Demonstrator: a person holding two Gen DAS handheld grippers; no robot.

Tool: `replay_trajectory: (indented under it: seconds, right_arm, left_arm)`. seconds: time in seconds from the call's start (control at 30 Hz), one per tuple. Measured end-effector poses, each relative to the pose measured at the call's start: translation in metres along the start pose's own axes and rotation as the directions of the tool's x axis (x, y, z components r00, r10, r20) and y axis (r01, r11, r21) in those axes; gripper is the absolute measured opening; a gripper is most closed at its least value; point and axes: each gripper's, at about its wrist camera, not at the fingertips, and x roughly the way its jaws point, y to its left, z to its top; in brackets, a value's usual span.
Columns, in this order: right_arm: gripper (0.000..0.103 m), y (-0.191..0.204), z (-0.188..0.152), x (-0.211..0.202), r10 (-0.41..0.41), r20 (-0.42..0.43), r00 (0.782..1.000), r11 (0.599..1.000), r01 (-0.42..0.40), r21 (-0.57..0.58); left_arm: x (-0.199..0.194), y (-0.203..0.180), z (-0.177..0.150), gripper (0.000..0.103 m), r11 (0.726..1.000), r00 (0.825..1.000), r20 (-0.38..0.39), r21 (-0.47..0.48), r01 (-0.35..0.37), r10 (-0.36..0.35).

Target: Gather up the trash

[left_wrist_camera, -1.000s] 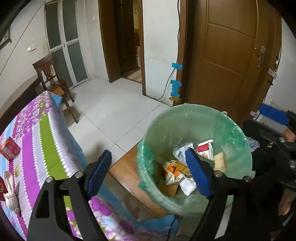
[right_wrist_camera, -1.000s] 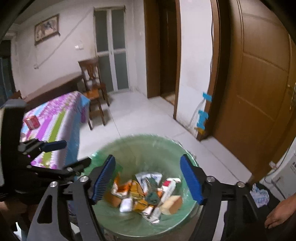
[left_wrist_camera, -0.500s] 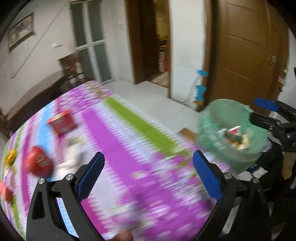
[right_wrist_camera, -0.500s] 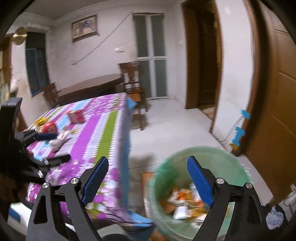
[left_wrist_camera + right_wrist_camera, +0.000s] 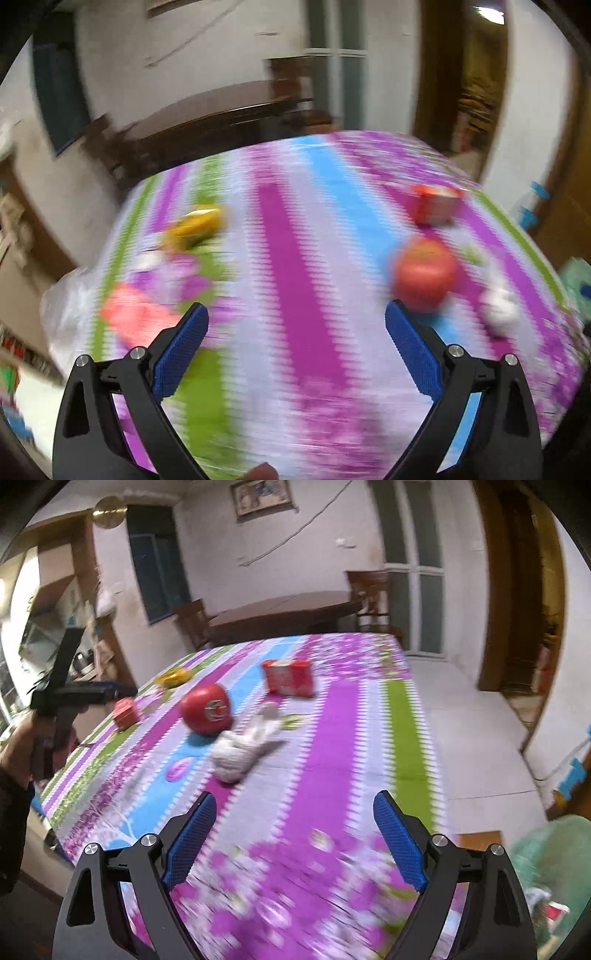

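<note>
Trash lies on a table with a purple striped cloth (image 5: 343, 716). There is a red round package (image 5: 206, 709) (image 5: 424, 273), a crumpled white tissue (image 5: 240, 751) (image 5: 498, 314), a red box (image 5: 290, 675) (image 5: 436, 205), a small red carton (image 5: 125, 710) (image 5: 136, 317) and a yellow wrapper (image 5: 173, 676) (image 5: 195, 225). My left gripper (image 5: 297, 349) is open and empty above the near table edge; the left wrist view is blurred. My right gripper (image 5: 293, 838) is open and empty over the table's near corner. The green-lined trash bin (image 5: 554, 853) sits low at the right.
A dark wooden table (image 5: 284, 613) and chairs (image 5: 373, 598) stand behind. A tiled floor (image 5: 472, 731) and a doorway (image 5: 521, 590) lie to the right. My left gripper also shows at the far left of the right wrist view (image 5: 110, 694).
Both grippers have swung left, away from the trash bin and over the table. The bin has slid out to the right edge of both views. Both stay open and empty.
</note>
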Motion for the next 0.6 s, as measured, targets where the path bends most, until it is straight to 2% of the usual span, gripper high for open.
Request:
replay_trajectory:
  seconds: [0.03,0.13,0.3,0.37,0.5,0.6]
  right_arm:
    - [0.087,0.006,0.004,0.009,0.004,-0.012,1.0,1.0,-0.004,-0.003]
    - [0.087,0.021,0.016,0.042,0.036,-0.063,0.997,0.999,-0.036,0.002]
    - [0.087,0.029,0.032,0.091,0.014,-0.134,0.991,1.0,-0.012,0.02]
    - [0.087,0.034,0.038,0.107,0.002,-0.155,0.988,1.0,0.002,0.026]
    - [0.087,0.041,0.048,0.136,-0.019,-0.188,0.982,1.0,0.021,0.011]
    - [0.086,0.043,0.049,0.149,-0.055,-0.204,0.977,0.998,0.054,-0.013]
  left_arm:
    - [0.004,0.029,0.004,0.093,0.998,0.999,-0.005,-0.044,-0.036,0.035]
    - [0.005,0.102,0.011,0.093,0.981,0.997,0.001,-0.174,-0.081,0.083]
    - [0.003,0.172,0.011,0.093,0.944,0.99,0.029,-0.307,-0.119,0.135]
    - [0.007,0.187,0.01,0.093,0.934,0.99,0.025,-0.336,-0.123,0.139]
    - [0.027,0.194,0.016,0.093,0.941,0.991,0.0,-0.312,-0.131,0.137]
    - [0.038,0.193,0.019,0.093,0.945,0.992,0.009,-0.307,-0.114,0.122]
